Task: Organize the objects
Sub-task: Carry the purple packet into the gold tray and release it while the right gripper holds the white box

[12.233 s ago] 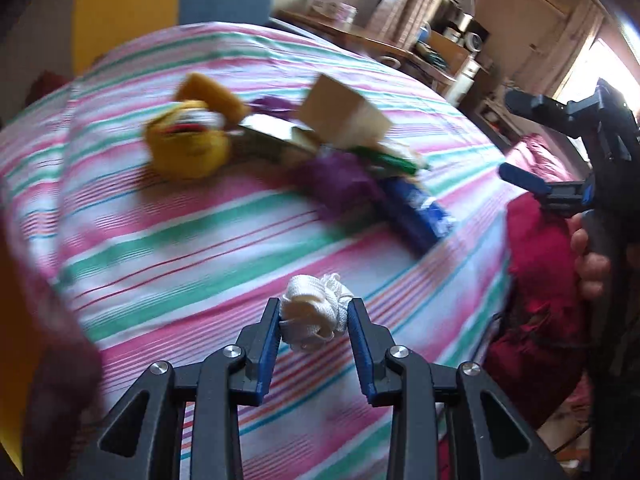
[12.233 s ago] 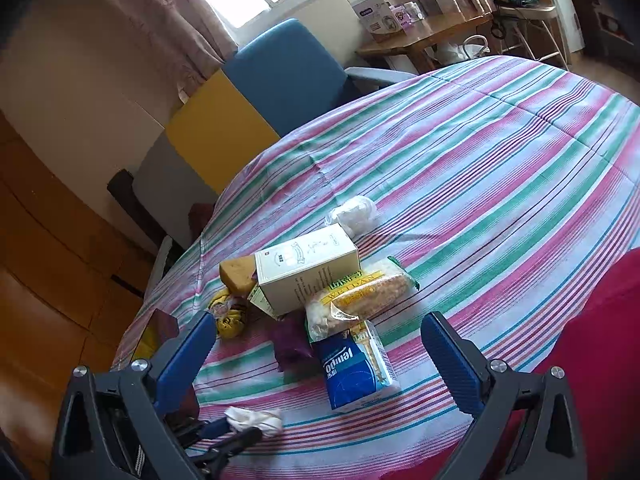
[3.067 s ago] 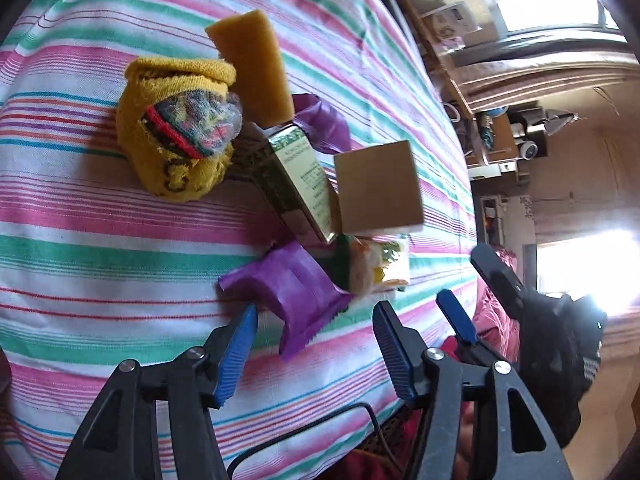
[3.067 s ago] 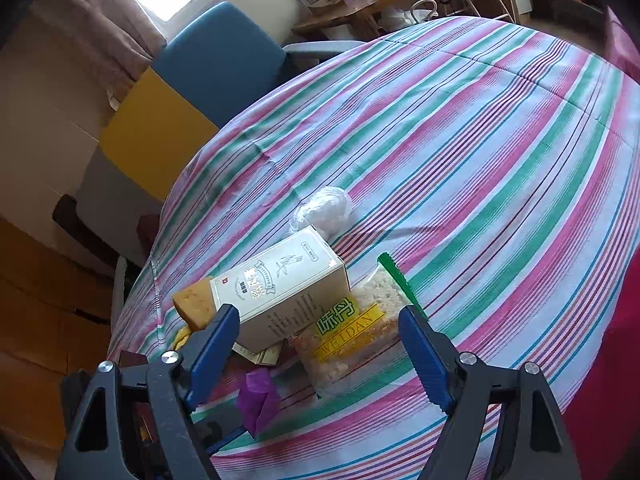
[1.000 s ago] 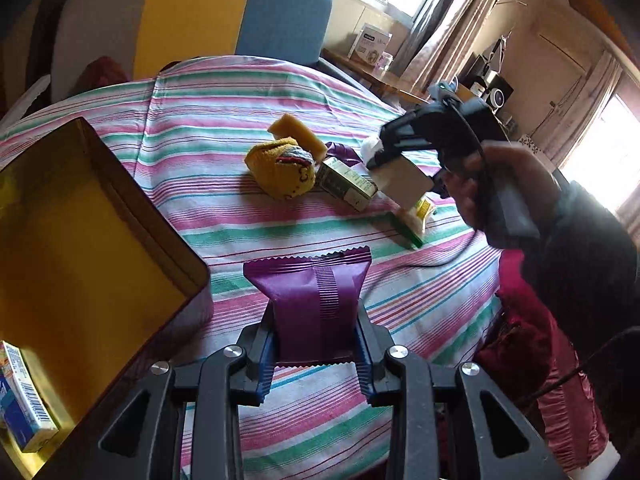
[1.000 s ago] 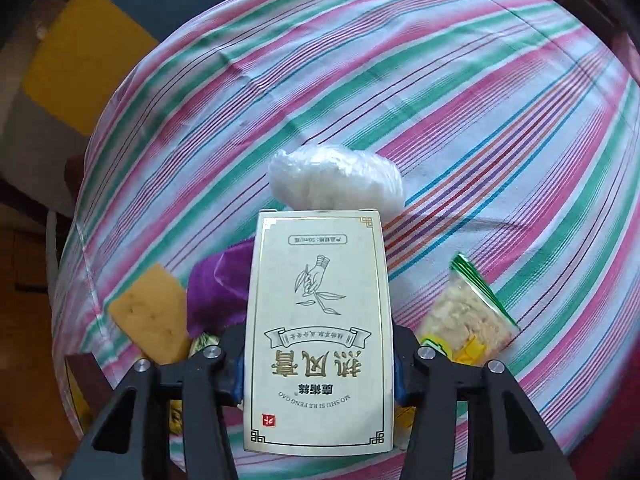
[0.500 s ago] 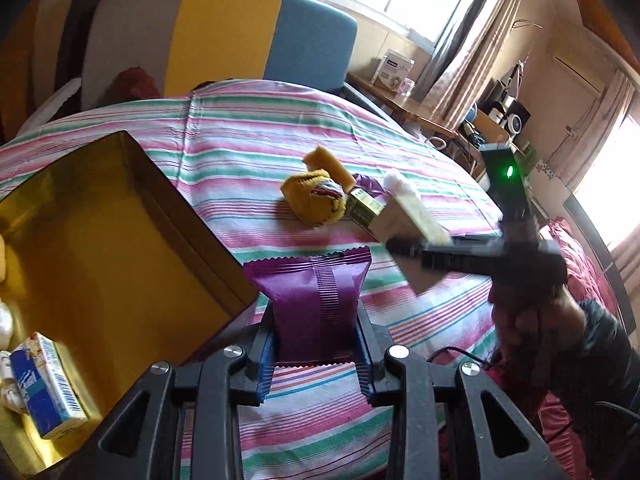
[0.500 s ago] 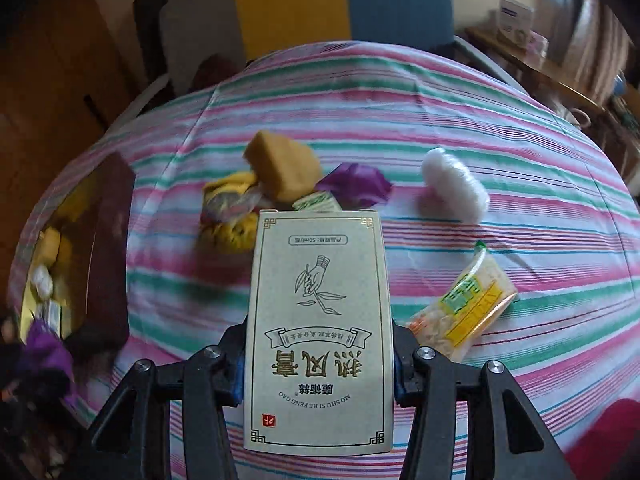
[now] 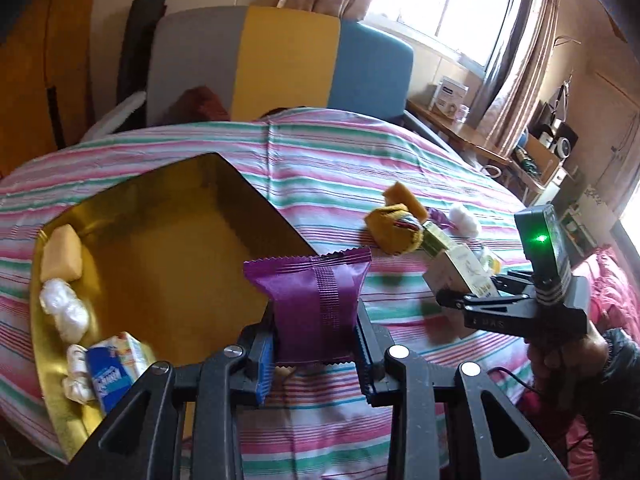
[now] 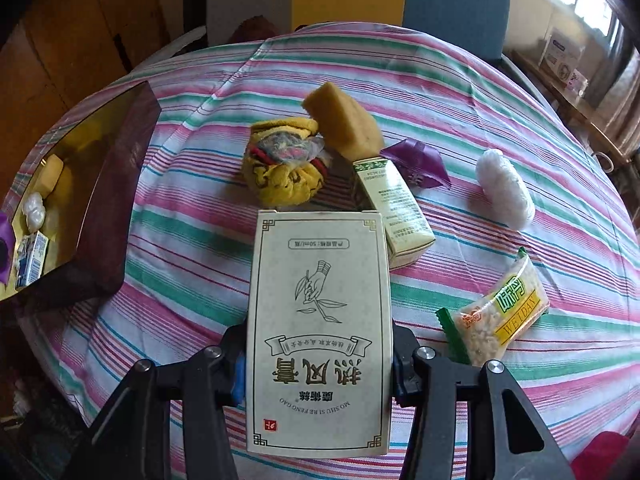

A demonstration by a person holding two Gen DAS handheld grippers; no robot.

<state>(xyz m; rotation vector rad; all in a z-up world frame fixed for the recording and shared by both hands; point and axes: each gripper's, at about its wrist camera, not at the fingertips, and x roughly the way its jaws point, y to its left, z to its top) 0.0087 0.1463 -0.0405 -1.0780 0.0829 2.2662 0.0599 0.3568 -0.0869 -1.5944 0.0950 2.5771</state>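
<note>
- A purple packet (image 9: 316,304) is clamped in the left gripper (image 9: 316,354), held above the near right edge of a gold tin (image 9: 168,248).
- A cream box (image 10: 318,332) is gripped by the right gripper (image 10: 318,360) over the striped surface (image 10: 460,92), right of the tin.

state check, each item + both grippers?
left gripper: shut on purple packet, held above the table
right gripper: shut on white box, lifted
gold tin: open, partly filled
yellow pouch: on the cloth
corn snack bag: lying flat on the cloth
</note>
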